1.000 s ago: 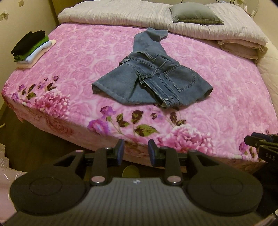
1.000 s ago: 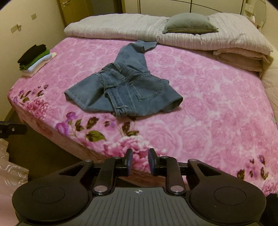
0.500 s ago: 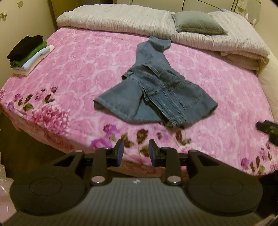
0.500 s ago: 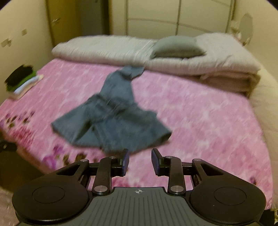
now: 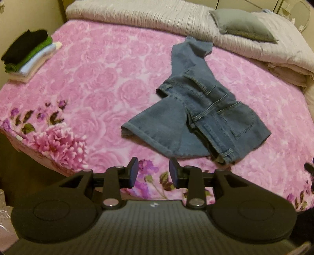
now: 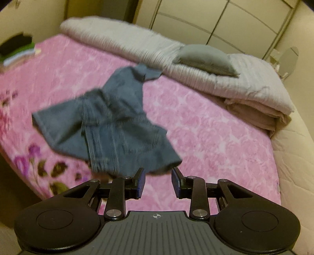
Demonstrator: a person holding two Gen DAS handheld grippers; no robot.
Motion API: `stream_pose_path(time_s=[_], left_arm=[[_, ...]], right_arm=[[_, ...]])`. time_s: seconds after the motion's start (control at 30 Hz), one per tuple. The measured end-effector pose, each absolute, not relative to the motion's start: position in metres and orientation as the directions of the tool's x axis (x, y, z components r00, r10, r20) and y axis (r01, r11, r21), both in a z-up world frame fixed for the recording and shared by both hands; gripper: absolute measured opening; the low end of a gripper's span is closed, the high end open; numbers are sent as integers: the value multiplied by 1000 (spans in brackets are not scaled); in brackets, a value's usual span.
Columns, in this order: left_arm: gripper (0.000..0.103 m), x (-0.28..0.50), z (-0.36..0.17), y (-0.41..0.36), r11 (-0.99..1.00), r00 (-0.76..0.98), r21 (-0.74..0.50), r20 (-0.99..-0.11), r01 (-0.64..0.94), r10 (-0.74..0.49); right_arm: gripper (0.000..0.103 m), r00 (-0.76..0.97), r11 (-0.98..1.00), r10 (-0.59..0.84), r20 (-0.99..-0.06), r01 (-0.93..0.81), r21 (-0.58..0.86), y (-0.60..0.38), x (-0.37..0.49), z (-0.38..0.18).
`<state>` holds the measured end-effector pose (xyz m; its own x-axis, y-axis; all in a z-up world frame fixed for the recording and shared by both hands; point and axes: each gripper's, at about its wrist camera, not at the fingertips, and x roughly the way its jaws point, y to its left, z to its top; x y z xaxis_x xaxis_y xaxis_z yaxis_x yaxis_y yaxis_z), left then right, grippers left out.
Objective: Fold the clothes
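Jeans [image 5: 200,109] lie mid-bed [image 5: 102,82] — folded stack [image 5: 27,55] far left, pillow [image 5: 241,27] behind.

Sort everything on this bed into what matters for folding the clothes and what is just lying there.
For the job:
- crumpled blue denim jeans
- left claw, open, nothing between its jaws
- right claw, open, nothing between its jaws
- stack of folded clothes, black on top

Just lying about:
- grey rectangular pillow
- folded beige quilt
- pink rose-print blanket

Left gripper [image 5: 153,172], right gripper [image 6: 158,183]: fingers just opening, empty.
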<state>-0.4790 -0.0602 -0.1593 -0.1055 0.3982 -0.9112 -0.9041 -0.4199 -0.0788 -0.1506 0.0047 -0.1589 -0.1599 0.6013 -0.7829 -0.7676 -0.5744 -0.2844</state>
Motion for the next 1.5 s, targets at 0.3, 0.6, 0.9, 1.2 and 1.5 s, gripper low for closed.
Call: stream_pose_path(time_s=[0.3,0.6,0.9,1.2,1.5], left_arm=[[32,-510,-240,-54,-561,-2,-180,-951,-808,309],[33,-516,-298,-37,-693,3,-237,-947,-681,321],[37,-516,-336,-24,-785,-10,-276,-941,-554,337],[40,-539,-356,-24,-842,-56,-381,-900,-382,433],[42,-565,-385,-24,-834,-153,-492,-830,-251,536]], right_arm=[[35,-84,-718,497,-864,-599,-355,3,-171,-256],[44,-119,-785,584,-803,-332,-523,27,-184,-343],[48,-252,-770,632,-733,-93,-631,39,-191,-415],[5,-344,-767,627,-699,-121,-630,60,-199,-412],[11,-323,-744,661,-678,-165,-647,62,-206,-404]])
